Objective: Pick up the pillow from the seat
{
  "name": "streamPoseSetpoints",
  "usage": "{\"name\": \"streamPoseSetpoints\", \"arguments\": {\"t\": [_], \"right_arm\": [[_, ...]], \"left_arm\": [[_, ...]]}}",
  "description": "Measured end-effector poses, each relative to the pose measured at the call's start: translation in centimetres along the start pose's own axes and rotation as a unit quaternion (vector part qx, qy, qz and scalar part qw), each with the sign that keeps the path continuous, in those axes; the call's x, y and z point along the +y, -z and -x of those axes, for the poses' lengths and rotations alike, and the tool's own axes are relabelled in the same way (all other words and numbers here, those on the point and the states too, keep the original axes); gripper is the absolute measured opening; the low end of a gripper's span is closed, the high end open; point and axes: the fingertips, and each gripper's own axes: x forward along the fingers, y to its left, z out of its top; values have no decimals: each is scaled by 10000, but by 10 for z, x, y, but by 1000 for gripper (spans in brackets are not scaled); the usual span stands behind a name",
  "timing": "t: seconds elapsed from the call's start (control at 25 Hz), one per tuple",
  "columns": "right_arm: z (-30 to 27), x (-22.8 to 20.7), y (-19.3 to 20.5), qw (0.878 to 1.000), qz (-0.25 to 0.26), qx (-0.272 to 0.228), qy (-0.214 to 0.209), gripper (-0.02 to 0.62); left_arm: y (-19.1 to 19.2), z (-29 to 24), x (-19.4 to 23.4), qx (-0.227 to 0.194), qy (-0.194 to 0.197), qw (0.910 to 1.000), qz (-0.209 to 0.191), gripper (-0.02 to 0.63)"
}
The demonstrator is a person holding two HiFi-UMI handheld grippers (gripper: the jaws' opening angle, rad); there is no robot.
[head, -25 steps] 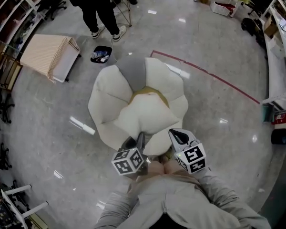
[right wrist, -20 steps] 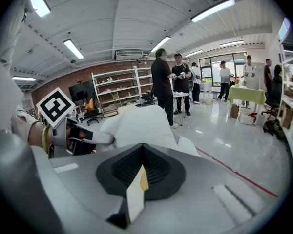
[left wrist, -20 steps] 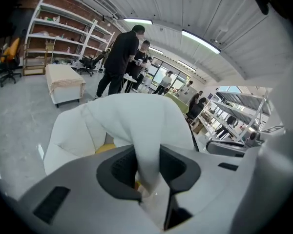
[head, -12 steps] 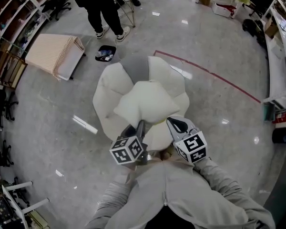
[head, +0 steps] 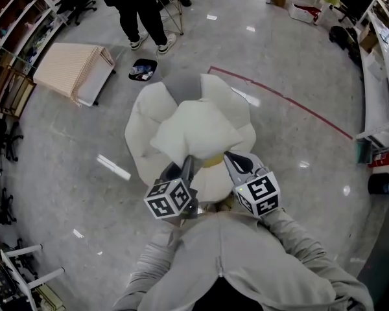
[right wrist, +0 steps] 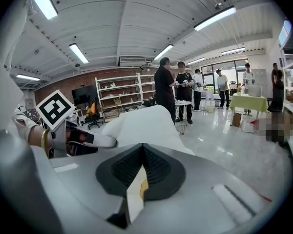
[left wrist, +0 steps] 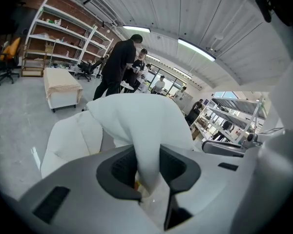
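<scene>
A cream pillow [head: 194, 135] with a yellow edge hangs above the petal-shaped cream seat [head: 141, 131], held by its near edge. My left gripper [head: 187, 165] is shut on the pillow's near left corner; in the left gripper view the fabric [left wrist: 136, 123] is pinched between the dark pads, left gripper [left wrist: 148, 165]. My right gripper [head: 229, 160] is shut on the near right corner. In the right gripper view a thin fold of cloth with yellow trim sits between the pads, right gripper [right wrist: 141, 172], and the pillow [right wrist: 141, 123] bulges beyond. The pillow hides most of the seat's grey middle.
A person in dark clothes [head: 137, 8] stands beyond the seat. A beige slatted box [head: 71, 70] and a dark tray [head: 142, 70] lie on the glossy floor at upper left. A red floor line [head: 279, 99] runs to the right. Shelves [head: 13, 31] line the left side.
Both grippers have risen with the pillow. It has come up off the seat and now covers the seat's middle, where the yellow and grey parts showed before.
</scene>
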Motion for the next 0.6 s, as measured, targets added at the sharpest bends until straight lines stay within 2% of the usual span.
{"name": "streamPoseSetpoints", "arguments": {"t": [0.6], "right_arm": [[-2, -3, -1, 9999, 82, 55, 108, -2]], "left_arm": [[-6, -5, -1, 10, 47, 10000, -33, 104]]}}
